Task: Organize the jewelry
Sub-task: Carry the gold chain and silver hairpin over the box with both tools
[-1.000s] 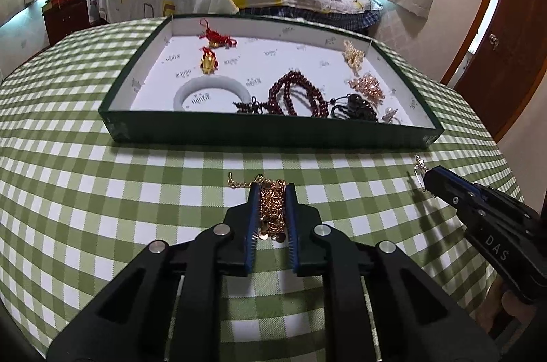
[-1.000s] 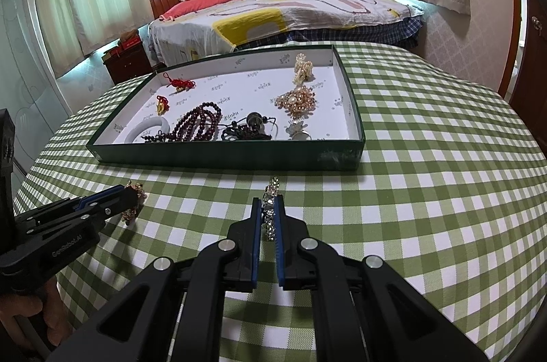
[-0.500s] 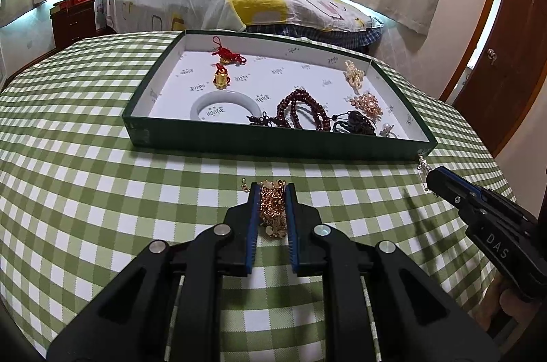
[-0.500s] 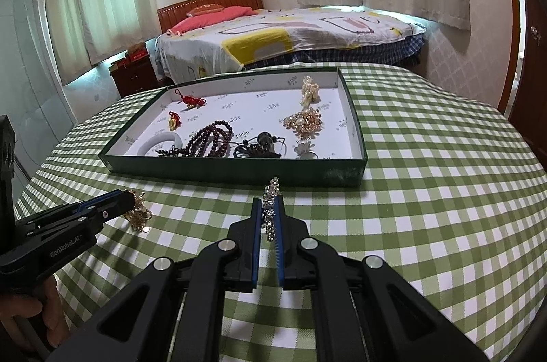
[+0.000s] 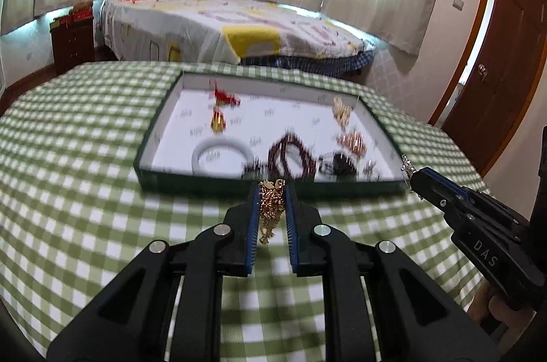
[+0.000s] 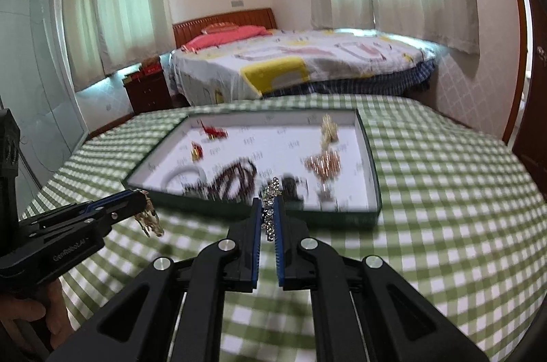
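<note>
My left gripper (image 5: 271,189) is shut on a gold chain (image 5: 270,208) that hangs between its fingers above the checked tablecloth, just short of the tray's near wall. It also shows in the right wrist view (image 6: 145,195) with the chain (image 6: 149,220) dangling. My right gripper (image 6: 269,199) is shut on a silver crystal piece (image 6: 270,211), also lifted; in the left wrist view it (image 5: 412,175) shows at the right. The green tray (image 5: 171,172) with white lining holds a white bangle (image 5: 222,153), dark bead bracelets (image 5: 290,156) and several small gold and red pieces.
The round table carries a green and white checked cloth (image 5: 85,191). A bed (image 5: 222,30) stands behind the table, a wooden nightstand (image 5: 71,40) at the left and a brown door (image 5: 502,67) at the right.
Both grippers have risen off the cloth with their jewelry and moved forward toward the tray. The view is now blurred by motion.
</note>
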`<action>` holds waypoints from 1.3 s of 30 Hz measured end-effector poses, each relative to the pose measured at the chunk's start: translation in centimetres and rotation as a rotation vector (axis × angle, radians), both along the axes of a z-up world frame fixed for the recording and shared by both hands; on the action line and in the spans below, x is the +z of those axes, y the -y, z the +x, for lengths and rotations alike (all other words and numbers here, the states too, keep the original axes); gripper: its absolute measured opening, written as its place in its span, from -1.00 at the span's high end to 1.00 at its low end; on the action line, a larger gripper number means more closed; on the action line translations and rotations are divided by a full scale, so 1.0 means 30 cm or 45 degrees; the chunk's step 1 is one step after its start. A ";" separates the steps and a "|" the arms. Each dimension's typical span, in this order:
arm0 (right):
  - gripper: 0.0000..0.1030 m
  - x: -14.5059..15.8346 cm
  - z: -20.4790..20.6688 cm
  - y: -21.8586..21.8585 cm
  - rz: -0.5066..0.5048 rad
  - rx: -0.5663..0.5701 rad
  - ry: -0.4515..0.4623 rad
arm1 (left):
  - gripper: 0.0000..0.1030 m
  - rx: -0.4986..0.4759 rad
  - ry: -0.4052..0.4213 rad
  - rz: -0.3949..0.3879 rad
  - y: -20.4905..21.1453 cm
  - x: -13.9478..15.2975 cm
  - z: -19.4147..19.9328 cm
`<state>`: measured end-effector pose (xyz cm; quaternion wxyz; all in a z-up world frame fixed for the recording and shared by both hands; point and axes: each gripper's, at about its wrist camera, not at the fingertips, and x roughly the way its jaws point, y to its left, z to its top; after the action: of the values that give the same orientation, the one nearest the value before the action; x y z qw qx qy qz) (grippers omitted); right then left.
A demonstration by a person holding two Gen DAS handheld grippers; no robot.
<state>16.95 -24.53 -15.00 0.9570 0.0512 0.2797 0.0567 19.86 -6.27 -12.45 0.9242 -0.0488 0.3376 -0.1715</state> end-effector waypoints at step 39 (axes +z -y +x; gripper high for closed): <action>0.86 -0.093 0.613 -0.017 -0.002 0.003 -0.289 | 0.71 0.035 -0.199 0.246 0.214 -0.104 0.619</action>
<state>35.32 -24.02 -17.79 0.9192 0.0563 0.3864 0.0515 38.42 -12.68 -15.57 0.8978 0.0224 0.4228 -0.1211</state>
